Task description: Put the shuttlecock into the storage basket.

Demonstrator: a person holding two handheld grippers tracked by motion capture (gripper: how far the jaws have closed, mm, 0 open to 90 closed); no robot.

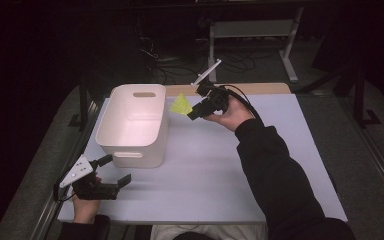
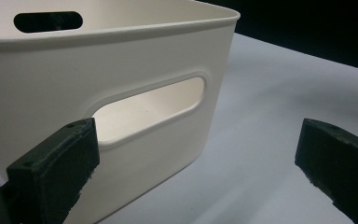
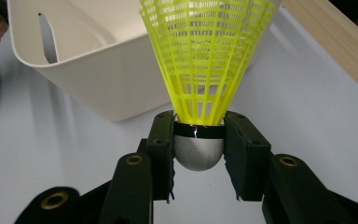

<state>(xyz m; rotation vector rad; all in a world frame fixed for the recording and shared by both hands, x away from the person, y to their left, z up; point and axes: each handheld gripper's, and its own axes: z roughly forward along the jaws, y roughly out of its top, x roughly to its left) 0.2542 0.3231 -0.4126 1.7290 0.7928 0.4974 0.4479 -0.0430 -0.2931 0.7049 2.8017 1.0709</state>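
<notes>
In the high view, a yellow shuttlecock (image 1: 181,106) is clamped in the right gripper (image 1: 194,111), which is carried above the white table (image 1: 220,170). The skirt of the shuttlecock points away from the jaws toward the white bin (image 1: 134,124), whose near rim lies just beyond the skirt. Behind this gripper, the wooden strip (image 1: 260,89) at the table's far edge is seen. The left gripper (image 1: 116,172) is held low near the table's near left corner, with its jaws spread wide and nothing between them; the bin's handled end wall stands just ahead of them.

In the left gripper view, the two black jaws are seen well apart, and the bin (image 2: 121,65) with its oval handle cut-out is found just ahead of the jaw shown at the left, apparently not touching it.

In the right gripper view, the shuttlecock (image 3: 204,60) is gripped by its rounded grey cork base, pressed on both sides by the pads. The skirt rises straight ahead, with the bin (image 3: 98,60) beyond it.
</notes>
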